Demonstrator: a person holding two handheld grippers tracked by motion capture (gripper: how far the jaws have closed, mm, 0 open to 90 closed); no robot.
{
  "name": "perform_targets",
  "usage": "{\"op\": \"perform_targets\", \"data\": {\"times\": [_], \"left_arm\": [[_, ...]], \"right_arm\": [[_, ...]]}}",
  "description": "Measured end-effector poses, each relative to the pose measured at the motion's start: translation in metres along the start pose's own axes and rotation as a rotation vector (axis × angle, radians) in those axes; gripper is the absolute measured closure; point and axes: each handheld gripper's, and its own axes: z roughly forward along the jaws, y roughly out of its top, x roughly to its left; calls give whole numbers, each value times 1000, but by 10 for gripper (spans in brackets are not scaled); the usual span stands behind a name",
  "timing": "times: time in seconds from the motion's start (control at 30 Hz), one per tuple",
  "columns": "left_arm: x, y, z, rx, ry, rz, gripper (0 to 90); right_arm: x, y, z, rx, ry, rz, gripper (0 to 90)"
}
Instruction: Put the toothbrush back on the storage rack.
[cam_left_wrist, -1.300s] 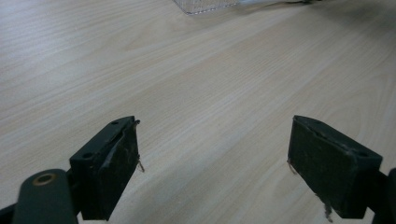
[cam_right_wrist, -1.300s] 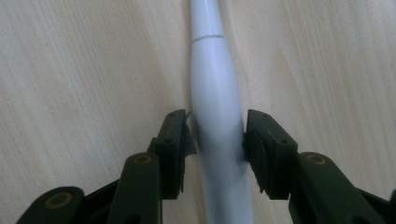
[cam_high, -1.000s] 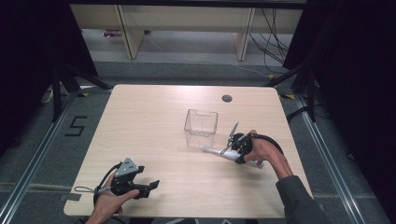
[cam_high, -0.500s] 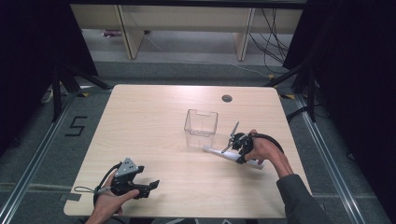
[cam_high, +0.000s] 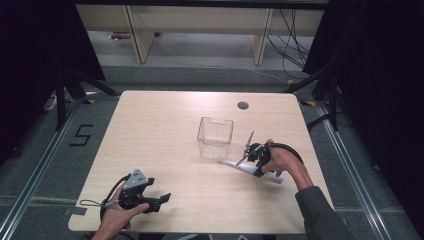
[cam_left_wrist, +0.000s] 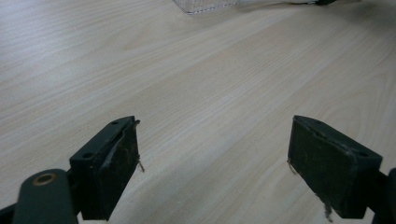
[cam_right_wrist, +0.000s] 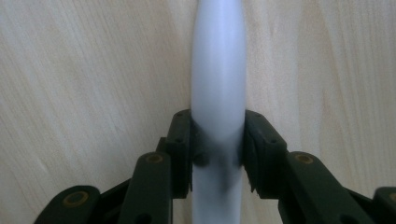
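A white tube-shaped object (cam_right_wrist: 218, 93) lay flat on the wooden table (cam_high: 150, 135), just right of a clear plastic container (cam_high: 215, 136). The right gripper (cam_high: 253, 159) clamped its jaws around the object's sides. Well left of the container, near the table's front edge, the left gripper (cam_high: 150, 200) rested with jaws spread wide and nothing between them.

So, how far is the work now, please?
Done: the right gripper has its jaws shut on the white stick, which lies on the table beside the clear box. In hand: that grasp. Left: probably lifting the stick, perhaps into the box, which looks empty. The left gripper is open and idle.
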Motion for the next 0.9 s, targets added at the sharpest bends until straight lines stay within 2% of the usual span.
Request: {"op": "perform_targets", "data": {"times": [0.03, 0.17, 0.2, 0.23, 0.27, 0.3, 0.33, 0.37, 0.4, 0.5, 0.53, 0.6, 0.63, 0.67, 0.7, 0.73, 0.77, 0.8, 0.83, 0.87, 0.9], "left_arm": [[0, 0, 0, -3, 3, -3, 156], [0, 0, 0, -1, 5, -5, 156], [0, 0, 0, 0, 5, -4, 156], [0, 0, 0, -4, 2, -2, 156], [0, 0, 0, 0, 5, -5, 156], [0, 0, -1, 10, 6, 2, 156], [0, 0, -1, 9, 6, 1, 156], [0, 0, -1, 9, 6, 1, 156], [0, 0, 0, -1, 5, -6, 156], [0, 0, 0, 1, 7, -5, 156], [0, 0, -1, 6, 9, -12, 156], [1, 0, 0, -3, 5, -8, 156], [2, 0, -1, 9, 6, 3, 156], [1, 0, 0, -8, 6, -19, 156], [1, 0, -1, 0, 15, -18, 156], [2, 0, -2, 5, 5, -17, 156], [2, 0, -2, 5, 5, -17, 156], [2, 0, -1, 5, 5, -17, 156], [2, 0, -1, 5, 5, -17, 156], [1, 0, 0, -12, 2, -27, 156], [1, 0, 0, -9, 0, -26, 156]], "right_arm": [[-1, 0, 0, -9, -4, -21, 659], [0, -1, -1, -5, -11, -3, 659], [-1, -3, -2, -29, -12, -36, 659], [-1, -3, -2, -29, -12, -36, 659], [2, -2, -4, -21, 0, 4, 660], [4, -4, -7, -6, -18, 24, 660], [5, -4, -10, -31, -12, -1, 660], [7, -5, -12, -34, -8, 15, 660], [7, -5, -13, -55, 1, -9, 660], [10, -6, -18, -81, 3, -23, 660], [13, -8, -22, -129, 11, -45, 660], [17, -9, -26, -162, 3, -33, 660], [19, -9, -27, -182, 7, -40, 660], [20, -9, -28, -220, 12, -52, 660], [22, -10, -30, -253, 25, -38, 660], [23, -10, -31, -280, 31, -53, 660], [23, -10, -31, -280, 31, -53, 660], [26, -11, -35, -323, 21, -29, 660], [26, -12, -36, -348, 18, -41, 660], [29, -13, -38, -369, 19, -11, 660], [28, -13, -39, -401, 15, -25, 660]]}}
